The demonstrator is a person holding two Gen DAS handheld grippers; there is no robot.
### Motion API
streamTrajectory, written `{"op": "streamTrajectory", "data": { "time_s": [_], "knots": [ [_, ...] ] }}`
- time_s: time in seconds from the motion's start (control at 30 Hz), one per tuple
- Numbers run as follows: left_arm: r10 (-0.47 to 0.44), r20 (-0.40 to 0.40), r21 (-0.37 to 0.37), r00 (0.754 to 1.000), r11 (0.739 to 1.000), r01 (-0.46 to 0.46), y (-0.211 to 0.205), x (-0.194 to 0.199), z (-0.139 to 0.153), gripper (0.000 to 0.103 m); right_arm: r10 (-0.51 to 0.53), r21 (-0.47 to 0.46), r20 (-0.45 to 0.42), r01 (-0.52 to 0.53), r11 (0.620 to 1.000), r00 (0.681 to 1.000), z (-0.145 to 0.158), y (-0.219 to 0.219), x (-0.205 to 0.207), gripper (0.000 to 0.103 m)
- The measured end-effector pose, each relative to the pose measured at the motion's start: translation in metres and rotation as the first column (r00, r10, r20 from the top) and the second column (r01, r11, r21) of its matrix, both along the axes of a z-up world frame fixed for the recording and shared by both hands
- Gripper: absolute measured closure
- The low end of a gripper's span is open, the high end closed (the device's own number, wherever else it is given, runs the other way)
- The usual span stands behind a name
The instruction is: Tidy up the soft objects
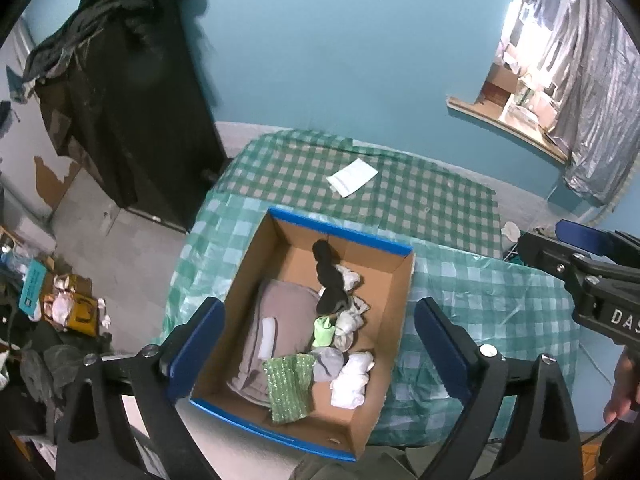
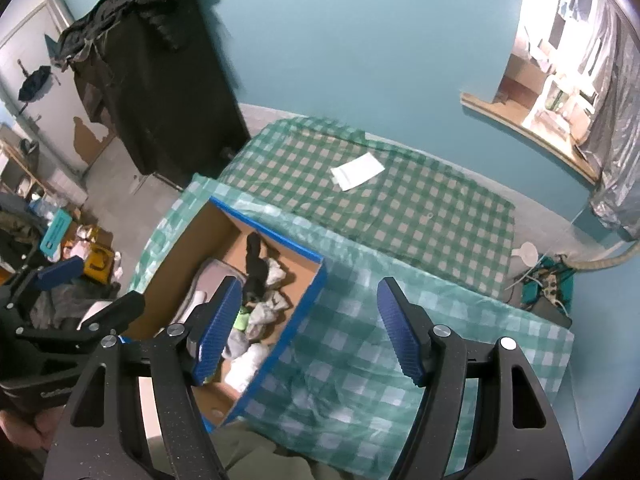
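A cardboard box point(image 1: 392, 292) with blue edges sits on the checked cloth of the table. Inside lie a folded grey cloth point(image 1: 280, 324), a green sparkly cloth point(image 1: 290, 388), a black sock point(image 1: 330, 280), a light green sock point(image 1: 324, 330), a grey sock point(image 1: 328, 364) and white socks point(image 1: 352, 380). My left gripper point(image 1: 318, 344) hovers above the box, open and empty. My right gripper point(image 2: 308, 328) is open over the box's right wall point(image 2: 288, 332), nothing between its pads. The same socks point(image 2: 260, 312) show partly behind its left finger.
A white folded paper point(image 1: 352, 178) lies on the far part of the checked tablecloth point(image 1: 460, 304). A black draped cabinet point(image 1: 132, 112) stands at the back left. Clutter point(image 1: 68, 304) covers the floor at the left. A window ledge point(image 1: 508, 124) is at the right.
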State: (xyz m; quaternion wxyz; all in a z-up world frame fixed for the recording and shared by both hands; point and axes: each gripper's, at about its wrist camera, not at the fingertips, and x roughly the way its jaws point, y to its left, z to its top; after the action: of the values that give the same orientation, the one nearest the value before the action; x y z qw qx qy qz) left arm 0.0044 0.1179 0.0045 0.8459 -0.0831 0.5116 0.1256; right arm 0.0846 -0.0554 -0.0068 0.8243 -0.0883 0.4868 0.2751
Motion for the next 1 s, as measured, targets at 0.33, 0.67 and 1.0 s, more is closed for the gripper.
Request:
{"op": "streamTrajectory", "data": {
  "time_s": [0.33,0.67,1.0],
  "knots": [
    [-0.026,0.069,-0.009,0.997,1.000,0.027,-0.024,-0.004,0.018,0.001,-0.012,0.029,-0.011,0.013,0.999,1.000,0.001,-0.020,-0.002,0.033],
    [-0.026,0.072,0.015,0.997,1.000,0.025,-0.037,-0.004,0.026,0.001,-0.031,0.035,-0.010,0.031,0.999,0.999,0.004,-0.034,-0.004,0.033],
    [-0.034,0.048,0.034,0.998,0.999,0.033,-0.046,-0.004,0.029,0.001,-0.028,0.037,-0.013,0.029,0.999,1.000,0.004,-0.040,-0.004,0.033]
  ]
}}
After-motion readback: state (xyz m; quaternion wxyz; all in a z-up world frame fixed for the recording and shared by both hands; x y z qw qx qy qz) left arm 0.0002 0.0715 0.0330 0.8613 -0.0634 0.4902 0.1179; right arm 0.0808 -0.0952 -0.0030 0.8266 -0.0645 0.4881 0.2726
